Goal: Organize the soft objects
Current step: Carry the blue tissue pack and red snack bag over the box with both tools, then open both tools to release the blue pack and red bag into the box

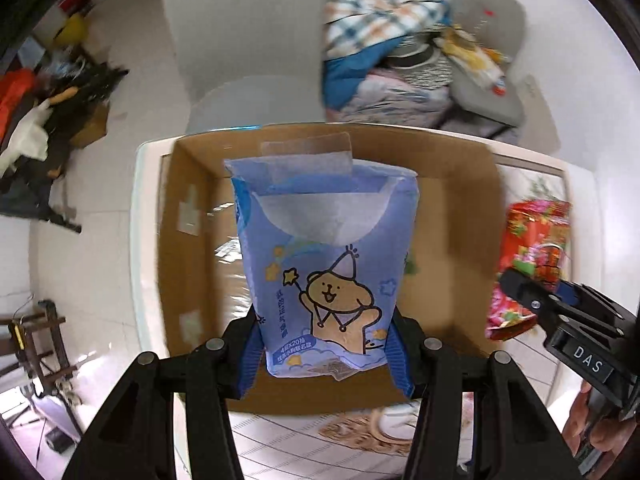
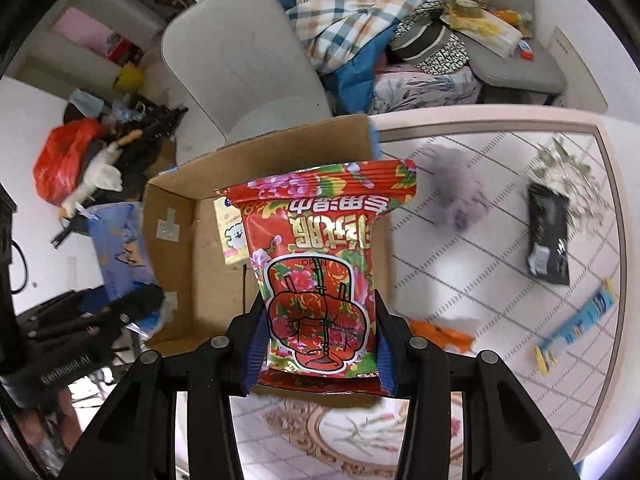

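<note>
Blue tissue pack [image 1: 326, 264] hides much of the cardboard box [image 1: 192, 184] floor.

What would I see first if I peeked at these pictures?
Two bright packs, each squeezed in a claw above the open cardboard box. The left claw holds a blue tissue pack with a cartoon bear in a party hat; the right claw holds a red flowery pack. A small yellow pack already lies inside the box.

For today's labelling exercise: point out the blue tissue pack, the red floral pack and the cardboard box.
blue tissue pack [image 1: 324, 264], left wrist view, printed front.
red floral pack [image 2: 320, 264], right wrist view, printed front.
cardboard box [image 1: 188, 264], left wrist view, left inner wall.
</note>
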### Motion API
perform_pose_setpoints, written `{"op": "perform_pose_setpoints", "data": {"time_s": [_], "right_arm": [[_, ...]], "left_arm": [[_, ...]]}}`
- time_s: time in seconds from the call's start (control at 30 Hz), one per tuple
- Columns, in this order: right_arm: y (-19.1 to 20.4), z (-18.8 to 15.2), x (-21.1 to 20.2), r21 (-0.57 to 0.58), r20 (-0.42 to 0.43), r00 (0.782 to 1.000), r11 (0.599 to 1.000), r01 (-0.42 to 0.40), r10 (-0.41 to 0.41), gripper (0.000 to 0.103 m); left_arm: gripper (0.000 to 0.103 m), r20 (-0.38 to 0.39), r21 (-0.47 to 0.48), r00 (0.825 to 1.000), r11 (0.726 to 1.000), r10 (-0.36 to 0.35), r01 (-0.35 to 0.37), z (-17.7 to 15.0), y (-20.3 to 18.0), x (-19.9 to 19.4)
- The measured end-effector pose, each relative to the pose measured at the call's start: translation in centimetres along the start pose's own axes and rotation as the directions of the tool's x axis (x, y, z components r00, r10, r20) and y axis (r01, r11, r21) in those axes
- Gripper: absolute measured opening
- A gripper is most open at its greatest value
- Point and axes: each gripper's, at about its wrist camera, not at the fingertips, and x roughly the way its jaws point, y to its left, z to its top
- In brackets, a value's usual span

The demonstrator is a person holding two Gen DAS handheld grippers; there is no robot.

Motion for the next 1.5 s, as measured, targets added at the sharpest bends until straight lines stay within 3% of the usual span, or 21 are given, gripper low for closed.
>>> {"op": "perform_pose_setpoints", "data": {"time_s": [0.37,0.53,0.7,0.77,0.8,0.83,0.9,0.97,1.03,1.1,1.2,1.5], "right_arm": [[1.5,3.9,9.0,0.003,-0.064,0.988,0.99,0.141,-0.141,0.048],[1.6,4.6,11.0,-0.005,-0.065,0.98,0.982,0.19,-0.19,0.048],[1.4,5.2,12.2,-0.021,-0.075,0.971,0.974,0.226,-0.227,0.05],[1.4,5.3,12.1,-0.016,-0.079,0.971,0.974,0.225,-0.226,0.055],[1.5,5.4,11.9,-0.013,-0.072,0.972,0.975,0.222,-0.222,0.068],[1.5,5.4,11.5,-0.01,-0.059,0.974,0.975,0.22,-0.22,0.072],[1.5,5.4,11.1,-0.007,-0.049,0.976,0.978,0.21,-0.21,0.073],[1.6,5.2,10.8,-0.01,-0.054,0.978,0.979,0.202,-0.202,0.073],[1.7,4.8,10.2,-0.018,-0.046,0.977,0.978,0.207,-0.207,0.081],[2.0,4.2,9.7,-0.025,-0.046,0.979,0.98,0.199,-0.2,0.097],[2.7,3.0,8.6,-0.041,-0.035,0.979,0.98,0.197,-0.199,0.103],[4.3,-1.4,5.8,-0.091,-0.008,0.98,0.976,0.199,-0.2,0.103]], "left_arm": [[0.05,-0.126,-0.023,0.99,0.998,0.055,-0.058,3.9,3.9,8.3],[0.052,-0.163,-0.008,0.986,0.999,0.046,-0.048,4.7,3.4,10.3],[0.056,-0.203,-0.065,0.979,0.998,0.011,-0.024,5.2,3.8,11.3],[0.058,-0.19,-0.081,0.982,0.996,0.006,-0.022,5.3,4.1,11.0],[0.064,-0.181,-0.085,0.983,0.996,0.009,-0.025,5.3,4.1,10.7],[0.081,-0.173,-0.084,0.985,0.996,0.015,-0.03,5.3,4.2,10.4],[0.093,-0.151,-0.077,0.988,0.997,0.02,-0.031,5.2,4.2,9.6],[0.093,-0.132,-0.069,0.99,0.996,0.039,-0.048,5.0,4.0,8.8],[0.099,-0.11,-0.068,0.993,0.997,0.039,-0.047,4.7,4.0,7.9],[0.1,-0.085,-0.076,0.996,0.996,0.031,-0.037,4.3,4.2,6.9],[0.101,-0.049,-0.078,0.998,0.996,0.038,-0.042,3.2,4.1,5.6],[0.101,0.045,-0.083,0.999,0.996,0.028,-0.024,-2.8,2.8,1.6]]}}
